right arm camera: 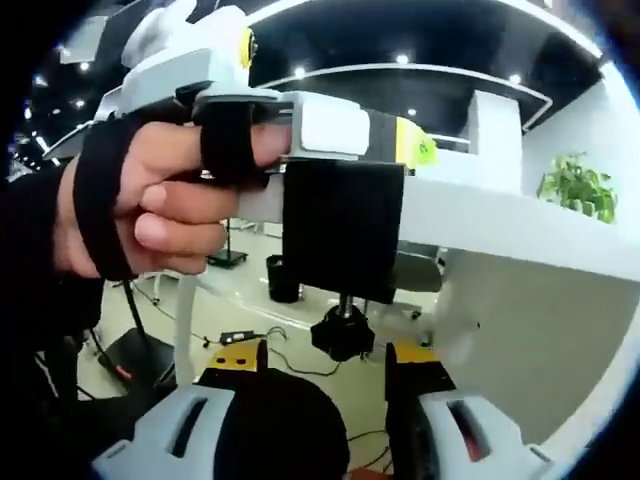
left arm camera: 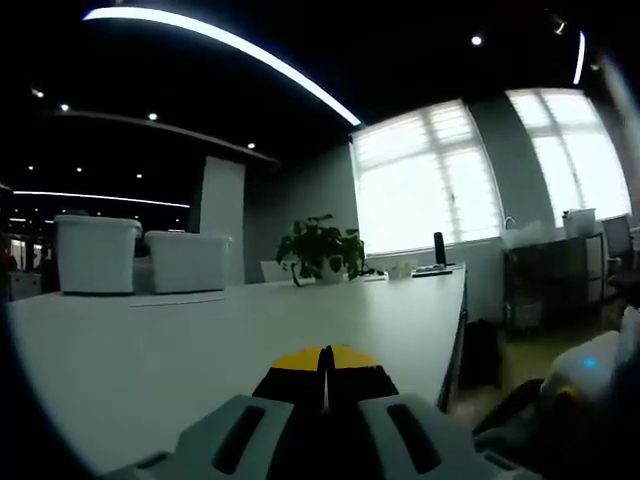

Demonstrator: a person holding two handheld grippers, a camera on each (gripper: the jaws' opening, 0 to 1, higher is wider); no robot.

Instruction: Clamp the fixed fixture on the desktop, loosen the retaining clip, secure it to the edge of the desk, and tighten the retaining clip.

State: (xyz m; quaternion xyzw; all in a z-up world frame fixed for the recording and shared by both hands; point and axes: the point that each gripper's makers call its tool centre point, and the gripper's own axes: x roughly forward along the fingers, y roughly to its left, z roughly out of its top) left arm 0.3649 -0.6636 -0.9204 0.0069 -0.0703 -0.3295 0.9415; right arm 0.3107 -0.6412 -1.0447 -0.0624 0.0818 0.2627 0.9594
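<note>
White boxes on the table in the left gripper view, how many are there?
2. A taller white box stands at the far left of the table, and a lower one sits just right of it. More could be hidden behind them.

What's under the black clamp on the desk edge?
Under the black clamp a short screw ends in a black knob, right above the open right gripper. Further below is floor with cables. The clamp covers the desk edge it grips.

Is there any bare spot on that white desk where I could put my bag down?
Yes: the desk lies bare between the white bins and the potted plant. It is crowded at the edge, where a hand and black clamp sit.
</note>
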